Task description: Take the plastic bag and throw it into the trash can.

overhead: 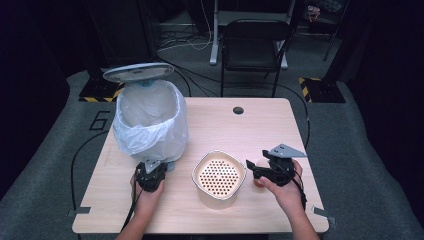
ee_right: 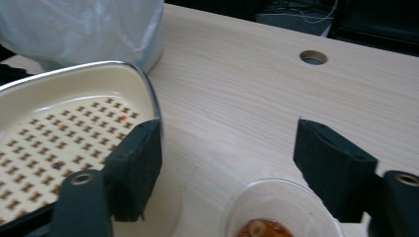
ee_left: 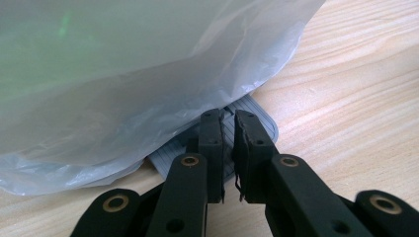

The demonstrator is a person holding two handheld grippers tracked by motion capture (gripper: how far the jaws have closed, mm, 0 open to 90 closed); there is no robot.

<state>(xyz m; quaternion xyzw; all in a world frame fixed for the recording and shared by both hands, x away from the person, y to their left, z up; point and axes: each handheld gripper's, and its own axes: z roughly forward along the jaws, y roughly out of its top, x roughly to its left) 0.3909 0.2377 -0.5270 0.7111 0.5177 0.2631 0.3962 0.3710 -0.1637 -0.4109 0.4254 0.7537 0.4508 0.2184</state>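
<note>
1. Pedal bin (overhead: 150, 117): stands at the table's (overhead: 260, 125) left edge, towards the far corner. Lid (overhead: 138, 72) raised; thin white liner bag (ee_left: 123, 74) draped over the rim and sagging to the base. Ribbed grey foot pedal (ee_left: 259, 123) juts from under the liner.
2. Left gripper (overhead: 150, 176): jaws clenched, tips on the pedal and pressing it; judged to be what holds the lid up.
3. Strainer bowl (overhead: 219, 176): cream, perforated insert, near the table's near edge at the middle. A few scraps cling to the holes.
4. Small clear plastic cup (ee_right: 281, 207): on the table near the right edge, just beside the strainer bowl, reddish food residue inside.
5. Right gripper (overhead: 256, 170): released, jaws spread wide with the cup low between them and no pad pressing on it.
6. Handling, judged: the cup is light, thin-walled and easily crushed or tipped; take it across the rim with gentle pressure and keep it upright. The liner is soft and slippery, no place for a hold.
</note>
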